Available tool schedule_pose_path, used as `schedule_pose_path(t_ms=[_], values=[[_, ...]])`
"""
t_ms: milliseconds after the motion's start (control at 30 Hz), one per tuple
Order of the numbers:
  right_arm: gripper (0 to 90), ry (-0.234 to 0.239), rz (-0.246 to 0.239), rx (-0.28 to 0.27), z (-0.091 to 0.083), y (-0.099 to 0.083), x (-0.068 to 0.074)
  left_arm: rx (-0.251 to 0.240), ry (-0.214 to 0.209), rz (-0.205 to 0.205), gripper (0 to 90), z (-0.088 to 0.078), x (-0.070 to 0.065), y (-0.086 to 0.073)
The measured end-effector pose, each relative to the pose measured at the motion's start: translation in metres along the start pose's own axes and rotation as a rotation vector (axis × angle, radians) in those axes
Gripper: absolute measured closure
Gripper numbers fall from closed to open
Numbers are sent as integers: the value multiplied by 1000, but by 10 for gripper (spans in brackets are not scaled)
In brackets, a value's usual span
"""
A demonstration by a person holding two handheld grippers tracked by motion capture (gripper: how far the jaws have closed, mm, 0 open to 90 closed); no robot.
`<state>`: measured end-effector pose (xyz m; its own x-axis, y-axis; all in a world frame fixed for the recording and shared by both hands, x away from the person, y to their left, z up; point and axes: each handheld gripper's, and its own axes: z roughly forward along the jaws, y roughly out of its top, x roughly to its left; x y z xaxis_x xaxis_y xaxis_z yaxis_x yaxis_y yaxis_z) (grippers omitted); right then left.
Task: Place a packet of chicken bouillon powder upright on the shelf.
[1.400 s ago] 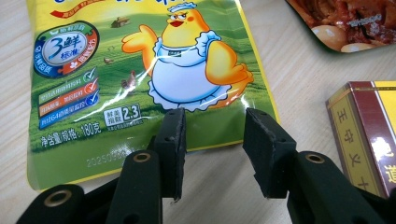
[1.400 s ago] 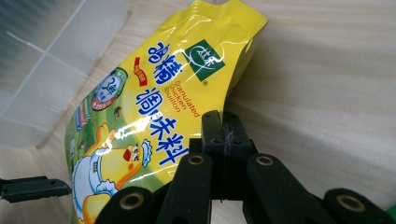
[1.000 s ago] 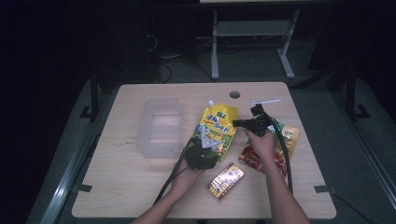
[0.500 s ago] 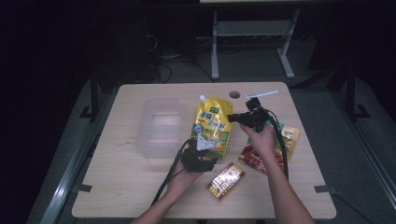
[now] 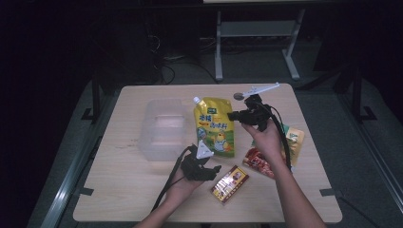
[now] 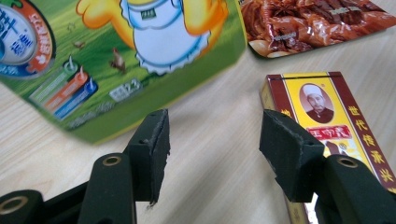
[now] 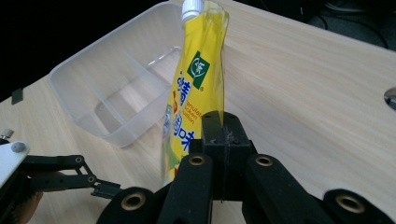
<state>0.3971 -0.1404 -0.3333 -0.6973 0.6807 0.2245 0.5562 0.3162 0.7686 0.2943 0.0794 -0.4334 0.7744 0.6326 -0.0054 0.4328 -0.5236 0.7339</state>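
Between the right gripper's [image 7: 223, 135] clamped jaws hangs the yellow spout pouch [image 5: 215, 127], lifted just beside the clear bin [image 5: 161, 127] but seemingly not yet inside, while the left gripper [image 6: 212, 149], jaws just opened and holding nothing, sits below.

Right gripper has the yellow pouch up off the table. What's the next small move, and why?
Probably carry the yellow spouted pouch sideways over the clear plastic bin. The right gripper is shut on the pouch's edge and holds it lifted; the left gripper has just been opening, with nothing between its pads, so it has let go. The bin sits right beside the pouch.
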Motion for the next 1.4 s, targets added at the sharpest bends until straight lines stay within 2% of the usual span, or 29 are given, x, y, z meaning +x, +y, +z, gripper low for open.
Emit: schedule_pose_path(t_ms=[33, 67, 233, 400, 433, 467, 667, 700, 767, 867, 1133, 1167, 1200, 1367, 1400], values=[[900, 0, 0, 0, 0, 0, 0, 0, 0, 0, 413, 0, 0, 0], [900, -3, -29, -1, -3, 6, 5, 4, 0, 5, 406, -2, 0, -1], [900, -15, -58, 10, -7, 14, 13, 3, -11, 28, 387, -10, -3, -5], [900, -24, -73, 10, -10, 18, 16, -3, -25, 22, 372, -13, -3, -10], [900, -26, -92, 10, -11, 19, 16, -3, -26, 24, 365, -14, -3, -12], [900, -26, -76, 15, -11, 20, 18, -2, -28, 20, 361, -14, -3, -13], [900, -22, -79, 6, -14, 23, 20, -13, -40, 7, 347, -18, -4, -18], [900, -22, -87, 1, -16, 24, 20, -18, -41, 9, 345, -19, -4, -18], [900, -8, -75, -5, -18, 27, 23, -20, -44, 18, 341, -20, -5, -19], [900, -2, -94, -15, -21, 31, 27, -30, -49, 18, 338, -22, -7, -20], [900, 24, -144, -40, -29, 50, 46, -34, -54, 15, 329, -25, -10, -25], [900, 27, -146, -41, -30, 54, 50, -29, -54, 22, 328, -26, -9, -25], [900, 35, -154, -45, -31, 60, 55, -32, -58, 5, 325, -25, -10, -26], [900, 50, -182, -60, -33, 73, 66, -34, -58, 7, 320, -27, -9, -27], [900, 58, -202, -68, -32, 79, 71, -28, -57, 13, 314, -27, -9, -28]])
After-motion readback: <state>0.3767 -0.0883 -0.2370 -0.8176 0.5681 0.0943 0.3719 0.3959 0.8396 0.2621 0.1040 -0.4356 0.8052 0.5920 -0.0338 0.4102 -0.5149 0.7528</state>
